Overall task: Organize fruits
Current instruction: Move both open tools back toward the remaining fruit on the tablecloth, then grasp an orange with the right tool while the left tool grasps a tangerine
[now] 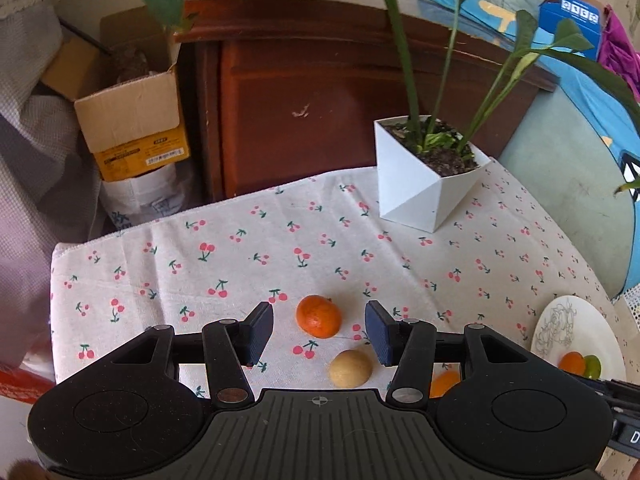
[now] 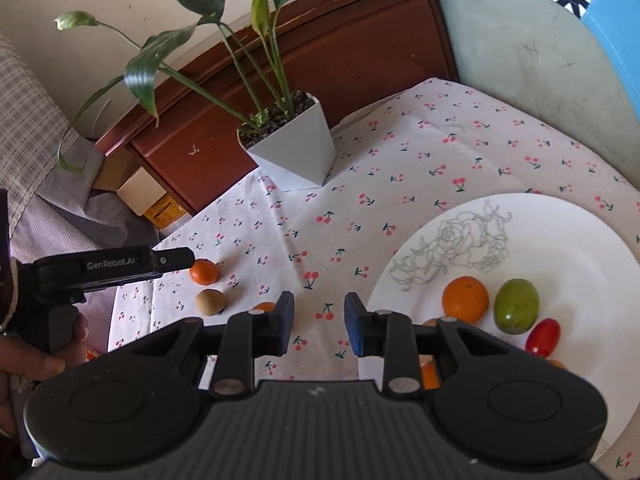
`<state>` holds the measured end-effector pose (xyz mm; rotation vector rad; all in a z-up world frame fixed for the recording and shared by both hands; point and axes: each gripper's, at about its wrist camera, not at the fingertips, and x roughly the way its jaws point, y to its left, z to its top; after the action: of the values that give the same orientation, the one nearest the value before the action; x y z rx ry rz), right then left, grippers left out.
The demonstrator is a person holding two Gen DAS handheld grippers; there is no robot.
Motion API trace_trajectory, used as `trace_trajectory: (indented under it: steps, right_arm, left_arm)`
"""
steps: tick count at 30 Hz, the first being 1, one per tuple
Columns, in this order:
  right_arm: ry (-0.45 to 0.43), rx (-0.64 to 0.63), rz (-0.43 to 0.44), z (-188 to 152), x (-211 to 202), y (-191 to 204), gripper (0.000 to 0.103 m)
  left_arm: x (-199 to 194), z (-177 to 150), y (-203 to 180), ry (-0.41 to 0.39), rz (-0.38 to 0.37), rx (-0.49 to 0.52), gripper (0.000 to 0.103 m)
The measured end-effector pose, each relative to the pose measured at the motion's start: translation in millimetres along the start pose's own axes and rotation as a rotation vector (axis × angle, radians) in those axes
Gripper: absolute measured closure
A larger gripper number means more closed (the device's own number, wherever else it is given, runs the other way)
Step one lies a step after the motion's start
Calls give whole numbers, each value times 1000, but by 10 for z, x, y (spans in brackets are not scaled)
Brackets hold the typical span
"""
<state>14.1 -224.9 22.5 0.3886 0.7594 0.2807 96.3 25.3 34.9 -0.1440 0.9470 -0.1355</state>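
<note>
An orange mandarin [image 1: 319, 316] lies on the cherry-print cloth, between and just beyond the tips of my open left gripper [image 1: 320, 330]. A tan round fruit [image 1: 351, 368] lies nearer, under the jaws, and another orange fruit [image 1: 444, 384] peeks out behind the right finger. My right gripper [image 2: 318, 322] is open and empty above the cloth, left of a white plate [image 2: 568, 240] holding an orange [image 2: 465, 299], a green fruit [image 2: 516, 306] and a red tomato [image 2: 543, 336]. The mandarin [image 2: 204, 271] and tan fruit [image 2: 210, 301] also show in the right wrist view.
A white angular pot with a leafy plant [image 1: 428, 176] stands at the back of the table; it also shows in the right wrist view [image 2: 296, 152]. A brown wooden cabinet [image 1: 320, 92] and cardboard boxes [image 1: 132, 120] stand behind the table. A green cushion [image 2: 540, 60] borders the right.
</note>
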Motion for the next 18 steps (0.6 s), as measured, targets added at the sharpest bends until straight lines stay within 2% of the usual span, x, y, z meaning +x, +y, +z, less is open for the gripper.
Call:
trace_trajectory:
  steps: [4, 14, 18]
  right_arm:
    - [18, -43, 17, -37, 114, 110, 74]
    - [60, -84, 26, -125, 376, 226, 73]
    - [46, -107, 37, -136, 427, 276, 67]
  left_arm:
    - [121, -7, 73, 7, -6, -24, 54]
    - [307, -11, -48, 9, -31, 38, 54]
    - [369, -40, -96, 25, -19, 66, 55]
